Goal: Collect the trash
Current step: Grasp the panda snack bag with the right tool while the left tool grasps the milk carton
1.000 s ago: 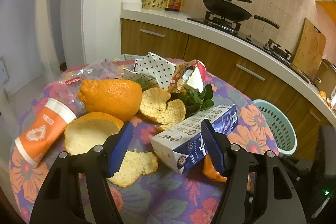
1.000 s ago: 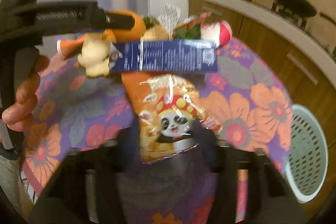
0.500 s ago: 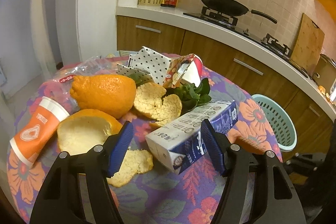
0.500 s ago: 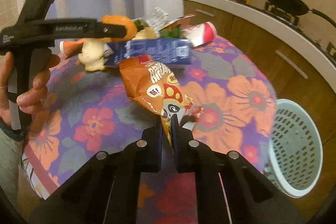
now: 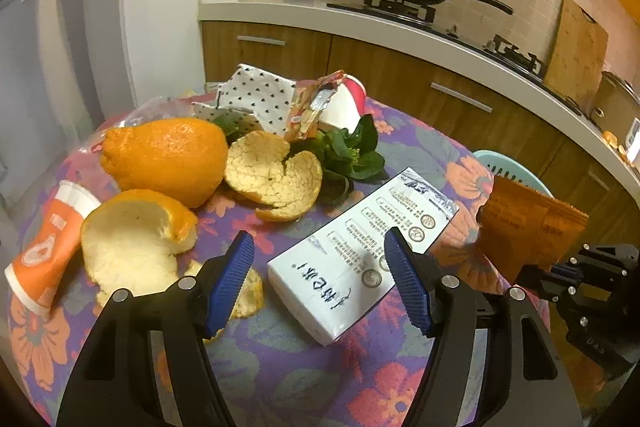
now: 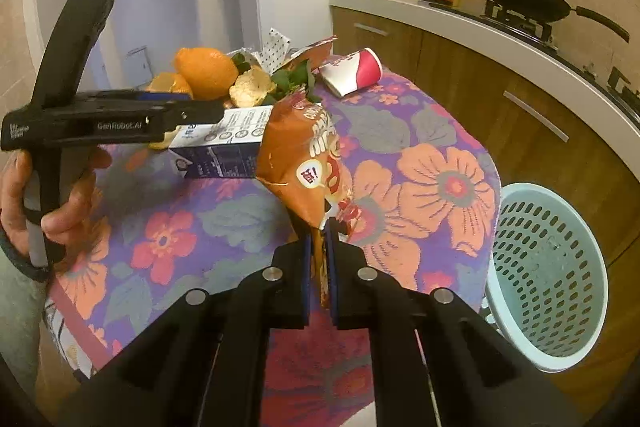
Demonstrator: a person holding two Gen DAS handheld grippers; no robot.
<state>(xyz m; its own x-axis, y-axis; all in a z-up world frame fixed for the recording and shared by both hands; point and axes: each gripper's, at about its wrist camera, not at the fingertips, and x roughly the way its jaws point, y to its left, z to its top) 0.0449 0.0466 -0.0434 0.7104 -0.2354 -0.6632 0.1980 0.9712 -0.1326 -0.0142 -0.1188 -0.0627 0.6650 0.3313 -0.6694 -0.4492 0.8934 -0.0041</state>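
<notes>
Lifted off the table (image 6: 224, 227) since a second ago, the chip bag (image 6: 308, 163) now hangs from the right gripper (image 6: 319, 247), whose jaws are clenched on its lower edge; before, it lay flat by the carton (image 5: 360, 259). The bag stands nearly upright, long axis running up and away, its torn top leaning toward the carton. From the left wrist view: a paper cup (image 5: 48, 247) lies left of the carton, then orange peels (image 5: 132, 243), then the left gripper (image 5: 320, 275), jaws apart and opening a little, astride the carton's near end without pressing it. The carton lies flat, long axis pointing away and to the right, toward the bag. Right of the carton and below the table edge stands the basket (image 6: 548, 279).
</notes>
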